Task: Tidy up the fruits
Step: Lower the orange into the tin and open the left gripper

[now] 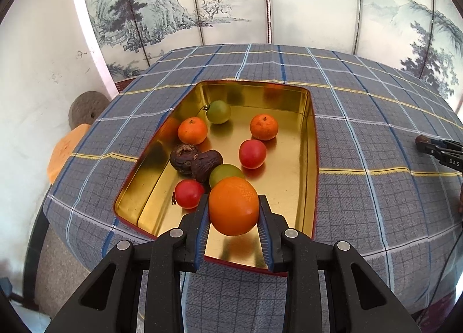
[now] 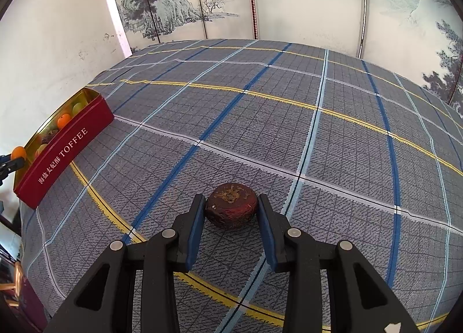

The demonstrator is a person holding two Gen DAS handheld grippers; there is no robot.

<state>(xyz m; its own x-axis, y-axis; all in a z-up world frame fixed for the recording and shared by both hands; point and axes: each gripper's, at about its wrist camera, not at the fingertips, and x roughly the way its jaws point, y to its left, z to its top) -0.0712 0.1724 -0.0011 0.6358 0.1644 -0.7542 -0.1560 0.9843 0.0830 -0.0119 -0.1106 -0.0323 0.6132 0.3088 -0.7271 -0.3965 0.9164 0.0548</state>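
Note:
My left gripper point(image 1: 233, 203) is shut on an orange point(image 1: 233, 209) and holds it over the near end of a gold-lined red tin point(image 1: 309, 119). The tin holds two small oranges point(image 1: 192, 130), two red fruits point(image 1: 252, 153), two green fruits point(image 1: 218, 112) and two dark wrinkled fruits point(image 1: 207, 165). In the right wrist view my right gripper point(image 2: 231, 207) has its fingers on both sides of a dark brown wrinkled fruit point(image 2: 231, 209) that rests on the plaid tablecloth point(image 2: 289, 130). The tin point(image 2: 62, 153) stands far left there.
The right gripper point(image 1: 439, 151) shows at the right edge of the left wrist view. A painted folding screen point(image 1: 231, 0) stands behind the table. A round stone point(image 1: 85, 107) and an orange cushion point(image 1: 63, 151) lie beyond the table's left edge.

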